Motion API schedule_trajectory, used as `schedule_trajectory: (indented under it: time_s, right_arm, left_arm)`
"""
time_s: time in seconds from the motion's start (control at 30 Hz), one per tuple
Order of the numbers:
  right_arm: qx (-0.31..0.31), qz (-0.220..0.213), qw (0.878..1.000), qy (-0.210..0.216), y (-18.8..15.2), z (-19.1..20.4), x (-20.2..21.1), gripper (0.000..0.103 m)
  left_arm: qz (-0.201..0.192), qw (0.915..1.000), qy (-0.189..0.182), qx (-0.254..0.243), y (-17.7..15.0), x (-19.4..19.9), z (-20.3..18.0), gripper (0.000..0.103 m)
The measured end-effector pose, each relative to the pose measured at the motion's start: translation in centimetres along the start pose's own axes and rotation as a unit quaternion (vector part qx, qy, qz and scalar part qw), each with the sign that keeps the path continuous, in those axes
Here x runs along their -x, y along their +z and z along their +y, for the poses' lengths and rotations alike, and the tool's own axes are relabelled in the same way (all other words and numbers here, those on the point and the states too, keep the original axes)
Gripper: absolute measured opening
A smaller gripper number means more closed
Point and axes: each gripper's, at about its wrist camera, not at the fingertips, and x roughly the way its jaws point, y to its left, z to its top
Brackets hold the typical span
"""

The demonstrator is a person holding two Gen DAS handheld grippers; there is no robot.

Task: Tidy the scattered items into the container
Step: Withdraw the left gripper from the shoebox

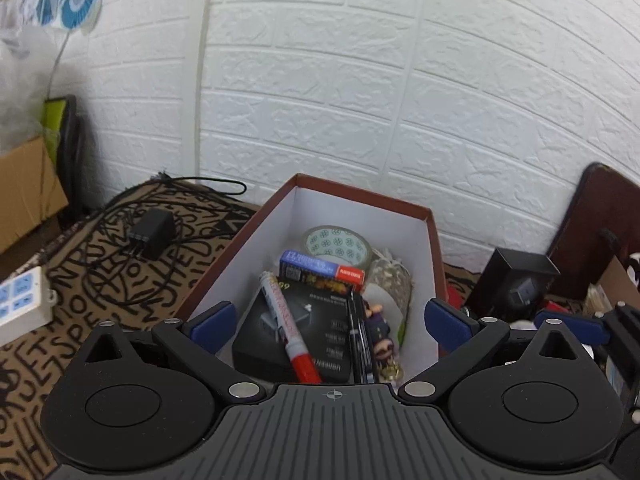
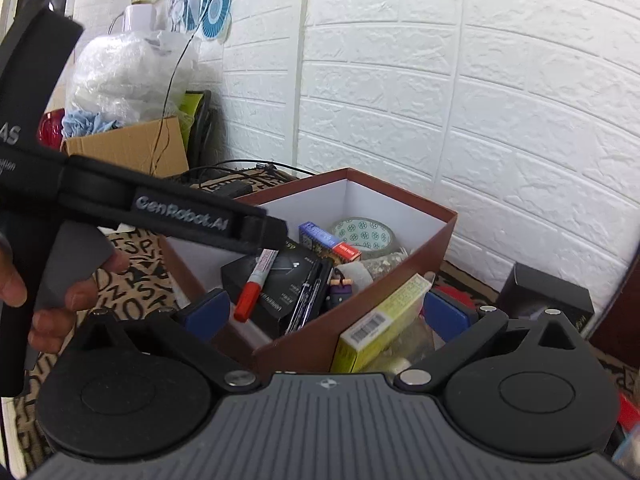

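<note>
Cardboard container (image 1: pixel 434 240), brown outside and white inside, stands on a patterned tablecloth (image 1: pixel 80 280) toward the table's back edge, against a white brick wall. Inside lie a red-capped marker (image 1: pixel 288 328), a black box (image 1: pixel 316 332), a blue-and-red box (image 1: pixel 322 270), a tape roll (image 1: pixel 338 242) and a small figurine (image 1: pixel 380 344). The left gripper (image 1: pixel 332 322) hovers above the container's near end, jaws spread wide and holding nothing. The right gripper (image 2: pixel 324 314) is also wide open and empty, straddling the container's near corner; a yellow box (image 2: pixel 382 322) leans outside against the container's right wall, between its fingers. That box looks like the next item to tidy. To do it well, centre the fingers across its narrow faces, close firmly, lift clear of the rim, then release over a free spot inside.
</note>
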Motion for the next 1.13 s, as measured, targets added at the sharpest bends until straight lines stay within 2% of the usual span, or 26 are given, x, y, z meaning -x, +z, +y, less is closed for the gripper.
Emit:
schedule_trajectory:
  time_s: [0.17,0.33,0.5,0.73,1.13]
  right_arm:
    - [-0.013,0.018,1.000,-0.008,-0.8,0.2,2.6,0.103]
    - [-0.004,0.034,0.999,-0.009,-1.1,1.0,5.0,0.103]
    - [0.027,0.044,0.998,-0.022,-1.6,2.2,6.6,0.103]
    - [0.039,0.043,0.998,-0.032,-2.2,2.8,8.4,0.103]
    - [0.043,0.055,0.997,-0.045,-2.8,2.8,8.7,0.103]
  left_arm:
    - [0.014,0.9995,0.026,-0.012,-1.7,3.2,-1.0,0.103]
    - [0.030,0.9962,0.062,-0.053,-3.5,5.1,-2.3,0.103]
    - [0.036,0.9961,0.057,-0.057,-4.5,6.9,-2.9,0.103]
    - [0.037,0.9963,0.049,-0.060,-5.0,8.2,-3.7,0.103]
    - [0.029,0.9974,0.030,-0.059,-5.3,8.8,-4.3,0.103]
